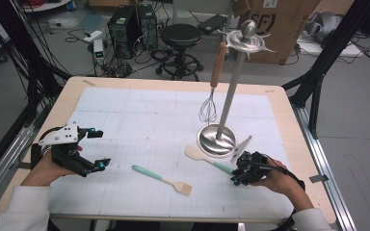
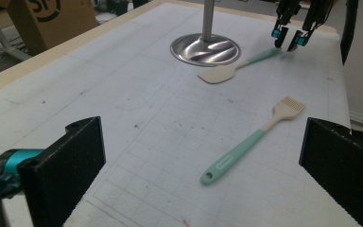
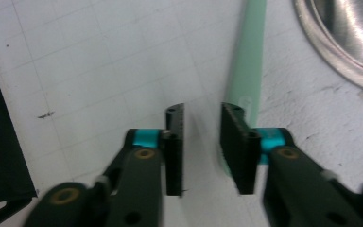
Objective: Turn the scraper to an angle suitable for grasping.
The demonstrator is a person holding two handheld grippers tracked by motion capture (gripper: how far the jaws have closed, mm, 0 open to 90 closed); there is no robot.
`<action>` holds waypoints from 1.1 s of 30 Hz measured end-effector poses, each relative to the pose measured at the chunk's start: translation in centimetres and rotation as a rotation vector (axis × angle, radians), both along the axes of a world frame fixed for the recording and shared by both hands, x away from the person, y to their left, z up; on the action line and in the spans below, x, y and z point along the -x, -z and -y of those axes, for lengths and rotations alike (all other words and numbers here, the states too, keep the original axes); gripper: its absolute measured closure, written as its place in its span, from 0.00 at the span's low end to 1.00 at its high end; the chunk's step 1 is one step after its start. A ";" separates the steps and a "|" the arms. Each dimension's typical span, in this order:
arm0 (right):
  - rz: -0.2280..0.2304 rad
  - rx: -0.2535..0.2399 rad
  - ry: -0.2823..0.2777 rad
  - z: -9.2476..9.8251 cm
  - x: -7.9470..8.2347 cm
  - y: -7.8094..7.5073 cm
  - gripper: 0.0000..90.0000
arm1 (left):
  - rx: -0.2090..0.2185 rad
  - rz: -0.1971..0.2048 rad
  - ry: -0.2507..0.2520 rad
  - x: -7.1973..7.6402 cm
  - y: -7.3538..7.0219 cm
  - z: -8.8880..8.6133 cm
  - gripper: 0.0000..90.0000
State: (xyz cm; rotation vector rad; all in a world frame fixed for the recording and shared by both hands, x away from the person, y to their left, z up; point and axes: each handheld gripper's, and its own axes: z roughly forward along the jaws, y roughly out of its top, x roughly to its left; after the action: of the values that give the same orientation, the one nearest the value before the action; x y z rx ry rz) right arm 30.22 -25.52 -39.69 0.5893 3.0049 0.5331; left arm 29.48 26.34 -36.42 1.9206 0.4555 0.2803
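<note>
Near the bench's right edge, your right tongs (image 3: 202, 149), parted and empty, sit just beside the spatula (image 3: 246, 71) handle.

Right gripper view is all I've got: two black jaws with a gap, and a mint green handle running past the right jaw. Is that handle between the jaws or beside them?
Observer: Beside. In the left gripper view the right gripper hangs over the end of the spatula handle with its jaws apart and nothing between them.
Operator: What is the steel rim at my top right?
Observer: The round base of a utensil stand; a whisk with a wooden handle hangs from its top.
Operator: Anything else lying loose on the table?
Observer: A pastry brush with a mint handle, in front of the open left gripper.
</note>
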 end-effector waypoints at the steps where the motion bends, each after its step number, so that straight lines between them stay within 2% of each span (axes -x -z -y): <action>1: 0.000 0.001 0.002 0.0 -0.1 -0.1 0.56 | 0.000 0.002 0.003 0.0 0.0 0.0 0.02; 3: 0.009 0.001 0.002 0.0 -0.1 -0.3 0.37 | 0.000 0.005 0.010 0.0 0.0 0.0 0.02; 5: 0.017 0.001 0.026 -0.1 -0.3 -0.5 0.12 | -0.001 0.008 0.011 0.0 0.0 0.0 0.02; 7: 0.020 0.007 0.030 -0.3 -0.3 -0.7 0.00 | 0.001 0.006 0.009 0.1 -0.1 0.0 0.02; 12: 0.058 0.014 0.051 -0.9 -0.8 -0.9 0.00 | 0.005 0.008 0.009 0.1 -0.1 -0.1 0.02; 15: 0.045 0.007 0.053 -1.1 -1.0 -0.9 0.00 | 0.009 0.010 0.009 0.1 -0.2 -0.2 0.02; 17: 0.038 0.019 0.040 -1.2 -1.1 -0.8 0.00 | 0.010 0.009 0.008 0.1 -0.2 -0.2 0.02; 20: 0.042 0.046 0.048 -1.4 -1.3 -0.5 0.00 | 0.010 0.008 0.010 0.2 -0.2 -0.2 0.02; 24: 0.039 0.082 0.049 -1.8 -1.5 -0.1 0.10 | 0.009 0.008 0.012 0.2 -0.2 -0.2 0.02; 25: 0.031 0.086 0.042 -1.9 -1.6 0.0 0.16 | 0.009 0.009 0.012 0.2 -0.2 -0.2 0.02; 27: 0.023 0.091 0.034 -2.2 -1.7 0.2 0.19 | 0.009 0.008 0.012 0.2 -0.2 -0.2 0.02; 29: 0.006 0.096 0.028 -2.4 -1.8 0.3 0.24 | 0.009 0.008 0.010 0.2 -0.2 -0.2 0.02; 33: 0.000 0.125 0.031 -2.6 -2.0 0.4 0.37 | 0.011 0.012 0.007 0.3 -0.2 -0.2 0.02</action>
State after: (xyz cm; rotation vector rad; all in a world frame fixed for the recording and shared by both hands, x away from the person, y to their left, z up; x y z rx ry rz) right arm 32.18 -22.91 -40.13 0.6255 2.9960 0.3406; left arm 29.23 26.57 -36.19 1.9082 0.4413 0.2845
